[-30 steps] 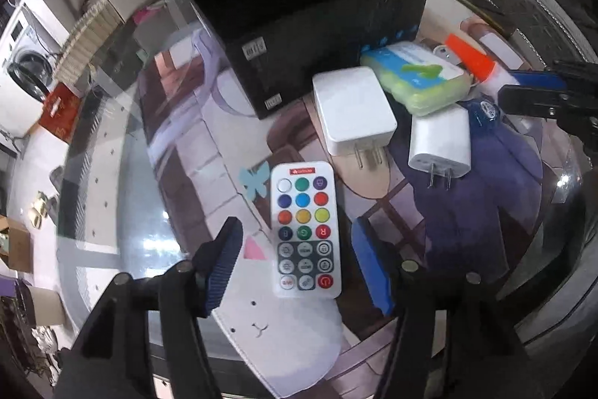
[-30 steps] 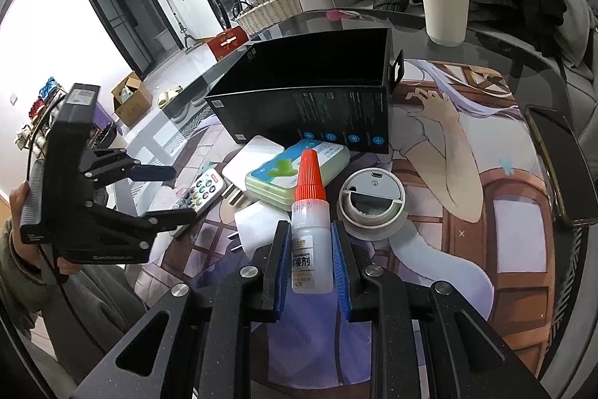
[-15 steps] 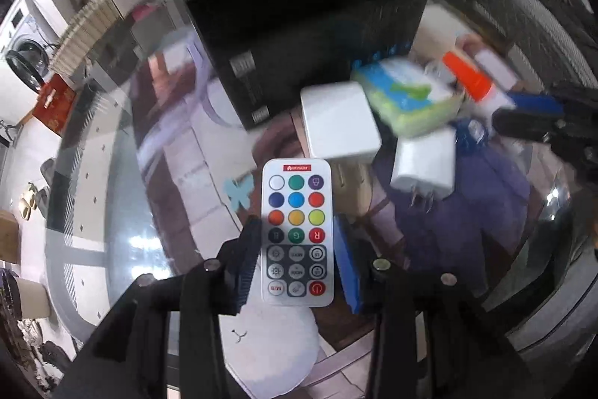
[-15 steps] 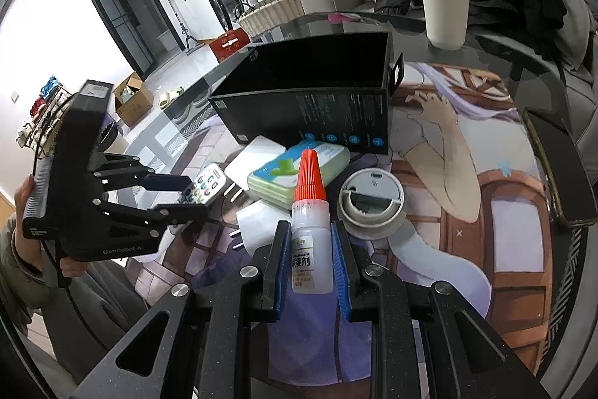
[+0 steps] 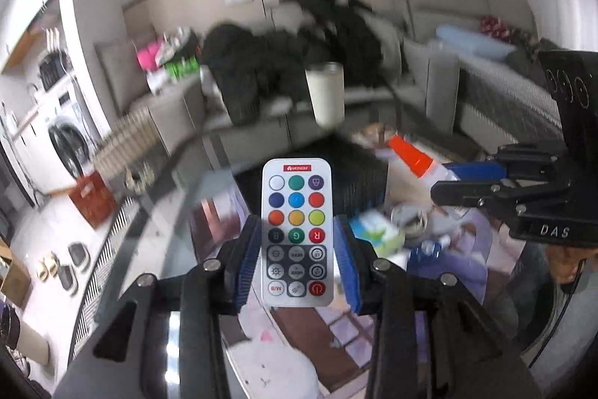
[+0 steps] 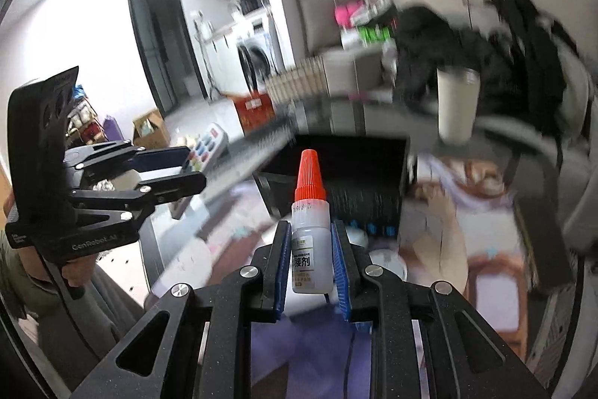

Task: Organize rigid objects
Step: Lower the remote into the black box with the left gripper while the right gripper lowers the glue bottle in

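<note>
Left gripper (image 5: 297, 251) clamped on the LED remote control (image 5: 297, 230) along its long edges, buttons facing the camera, clear of the tabletop. Right gripper (image 6: 311, 266) clamped on the glue bottle (image 6: 310, 230), kept upright, orange cap on top, probably against leakage. Both held near the open black box (image 6: 355, 182), the likely destination, beyond the mat.

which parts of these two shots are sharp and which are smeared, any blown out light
Left wrist view: remote and left gripper sharp, sofa and table clutter behind motion-smeared. Right wrist view: glue bottle and right gripper crisp, black box and cup blurred, wall at left blown out white.
</note>
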Demonstrator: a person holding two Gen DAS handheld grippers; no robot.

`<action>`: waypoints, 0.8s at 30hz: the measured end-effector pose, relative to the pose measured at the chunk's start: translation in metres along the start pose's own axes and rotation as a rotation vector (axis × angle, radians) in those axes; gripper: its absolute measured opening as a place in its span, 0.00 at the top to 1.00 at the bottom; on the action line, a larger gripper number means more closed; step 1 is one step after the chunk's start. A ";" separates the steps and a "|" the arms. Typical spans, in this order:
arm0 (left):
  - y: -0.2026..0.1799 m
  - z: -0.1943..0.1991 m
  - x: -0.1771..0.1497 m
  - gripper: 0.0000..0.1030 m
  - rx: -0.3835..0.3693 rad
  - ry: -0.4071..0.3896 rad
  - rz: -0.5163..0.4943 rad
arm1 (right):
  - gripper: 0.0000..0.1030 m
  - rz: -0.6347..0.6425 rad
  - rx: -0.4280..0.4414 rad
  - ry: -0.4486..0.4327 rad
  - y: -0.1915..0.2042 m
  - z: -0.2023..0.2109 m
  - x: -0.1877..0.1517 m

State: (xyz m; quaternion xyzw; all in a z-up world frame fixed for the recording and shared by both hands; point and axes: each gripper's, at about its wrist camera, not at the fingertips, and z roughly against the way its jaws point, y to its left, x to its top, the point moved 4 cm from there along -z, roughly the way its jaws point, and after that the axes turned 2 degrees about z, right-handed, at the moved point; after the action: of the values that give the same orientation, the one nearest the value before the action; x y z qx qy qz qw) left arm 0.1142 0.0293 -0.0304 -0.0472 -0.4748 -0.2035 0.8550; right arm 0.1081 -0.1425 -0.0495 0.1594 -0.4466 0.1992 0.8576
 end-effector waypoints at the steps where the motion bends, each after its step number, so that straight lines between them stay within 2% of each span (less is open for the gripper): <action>1: 0.000 0.008 0.002 0.63 0.005 -0.028 -0.003 | 0.79 0.023 -0.005 -0.032 0.004 0.005 0.003; 5: 0.004 0.022 0.010 0.63 0.006 -0.090 0.015 | 0.79 0.111 -0.041 -0.163 0.021 0.027 0.016; 9: 0.010 0.022 0.022 0.63 0.007 -0.117 0.046 | 0.79 0.152 -0.083 -0.251 0.028 0.039 0.032; 14: 0.012 0.009 0.041 0.63 0.008 -0.134 0.074 | 0.79 0.115 -0.099 -0.285 0.023 0.039 0.052; 20: 0.018 -0.011 0.066 0.63 0.032 -0.174 0.105 | 0.80 0.118 -0.140 -0.366 0.020 0.039 0.083; 24: 0.025 -0.026 0.074 0.63 0.052 -0.174 0.128 | 0.80 0.093 -0.158 -0.371 0.011 0.027 0.099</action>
State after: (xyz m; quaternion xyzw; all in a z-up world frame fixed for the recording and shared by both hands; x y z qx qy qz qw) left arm 0.1795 0.0226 0.0194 -0.0727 -0.5483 -0.1310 0.8228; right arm 0.1357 -0.1255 0.0484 0.1047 -0.6179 0.1702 0.7604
